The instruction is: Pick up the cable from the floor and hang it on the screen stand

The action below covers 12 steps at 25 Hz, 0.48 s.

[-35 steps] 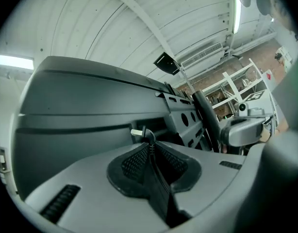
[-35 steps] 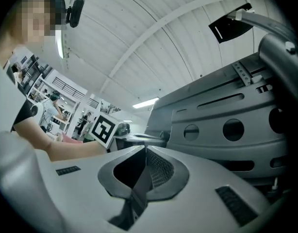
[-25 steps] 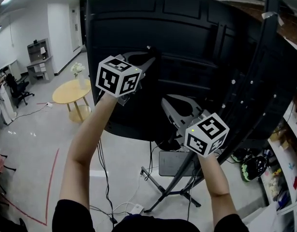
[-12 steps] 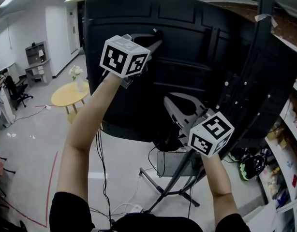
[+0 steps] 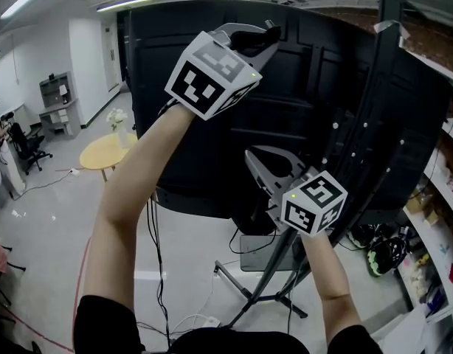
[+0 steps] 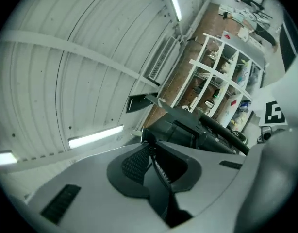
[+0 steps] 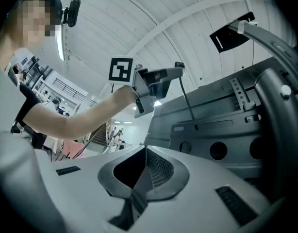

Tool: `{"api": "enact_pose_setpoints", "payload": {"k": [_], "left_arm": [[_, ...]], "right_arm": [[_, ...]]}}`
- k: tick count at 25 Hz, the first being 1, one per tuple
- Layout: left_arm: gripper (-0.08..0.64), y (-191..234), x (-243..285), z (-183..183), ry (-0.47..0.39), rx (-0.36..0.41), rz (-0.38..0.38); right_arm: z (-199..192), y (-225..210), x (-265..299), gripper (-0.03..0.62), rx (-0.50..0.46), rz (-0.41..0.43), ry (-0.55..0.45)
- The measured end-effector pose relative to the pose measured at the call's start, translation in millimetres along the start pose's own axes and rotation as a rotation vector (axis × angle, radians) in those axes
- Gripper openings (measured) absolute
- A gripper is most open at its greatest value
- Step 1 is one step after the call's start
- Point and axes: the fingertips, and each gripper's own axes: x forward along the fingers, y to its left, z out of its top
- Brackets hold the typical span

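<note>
Left gripper [image 5: 265, 32] has gone up since a second ago, from mid-panel to the top edge of the big black screen back [image 5: 315, 102]. It has also rolled, so its white marker cube shows another face. Right gripper [image 5: 250, 159] sits where it was, low in front of the panel. Left fingers are smooth grey plastic with black pads in a fine diamond-grid texture, nearly together and pinching the thin black cable [image 7: 186, 93]. The right gripper view shows it as a straight line dropping from the left tips down the panel, so that end of the cable is off the floor, up by the top of the screen. Right fingers are the same build, pads pressed flat together, nothing in them. Panel is moulded and matt, with raised rectangular ribs and round holes low down. Black tubular metal stand [image 5: 379, 57] runs up the panel's right side, curved, with small pale fasteners; its splayed legs rest on the glossy grey floor [image 5: 49, 220]. More black leads [image 5: 156, 257] hang below the screen to the floor; can't tell whether they belong to the held cable. Round yellow table [image 5: 94, 157] at left carries a pale vase [image 5: 122, 130] holding white flowers. White open shelving [image 6: 222, 76] holds small mixed items, too small to identify.
</note>
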Motion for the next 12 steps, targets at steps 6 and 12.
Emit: {"api": "enact_pose_setpoints", "payload": {"k": [6,12], "left_arm": [[0.049,-92.7,-21.9,41.5,-0.105,0.328,-0.1],[0.049,-184.3,-32.1,14.8,-0.117,0.561,-0.171]], "right_arm": [[-3.7,8.0,-22.9,0.026,0.004,-0.035,-0.028],[-27.8,11.4,-57.6,0.026,0.039,-0.094,-0.03]]}}
